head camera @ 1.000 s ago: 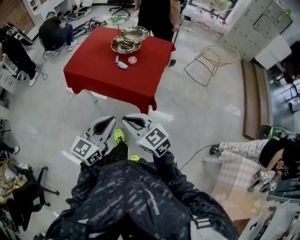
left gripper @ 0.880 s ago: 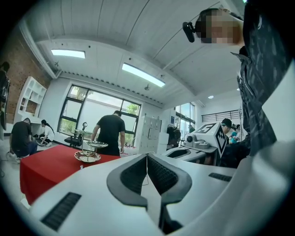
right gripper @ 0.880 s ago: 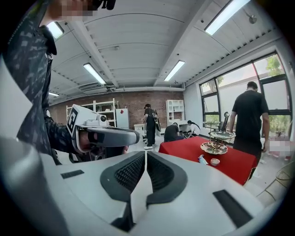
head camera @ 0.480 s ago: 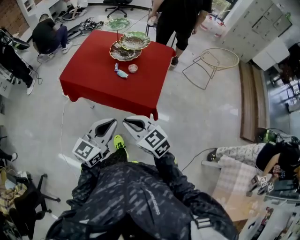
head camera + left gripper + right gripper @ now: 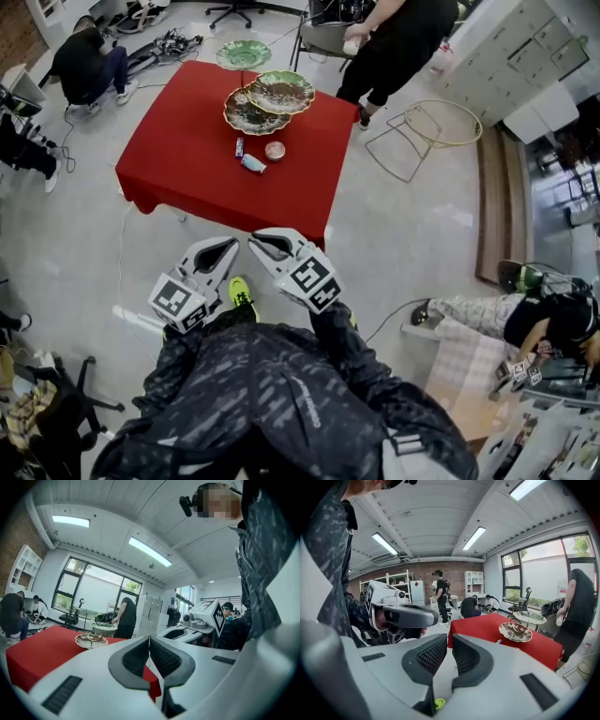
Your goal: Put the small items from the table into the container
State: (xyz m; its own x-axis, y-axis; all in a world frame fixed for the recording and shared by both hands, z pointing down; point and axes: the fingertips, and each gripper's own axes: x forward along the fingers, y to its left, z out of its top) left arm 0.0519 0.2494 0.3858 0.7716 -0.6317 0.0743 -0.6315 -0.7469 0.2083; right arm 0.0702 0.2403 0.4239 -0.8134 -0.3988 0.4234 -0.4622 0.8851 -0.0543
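3 small items on red table (image 5: 178, 155), just near side of tiered dish stand (image 5: 281, 92): pink round disc (image 5: 275, 150), blue-white packet (image 5: 252, 164) lying flat, slim dark tube (image 5: 239, 147) to its left. Stand upright, leaf-shaped dishes, twd far edge.

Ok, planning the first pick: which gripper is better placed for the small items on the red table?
Right, marginally. Both grippers are shut, empty and short of the red-clothed table; the right gripper lines up with the small pink round item and blue-and-white tube, the left gripper sits further aside.
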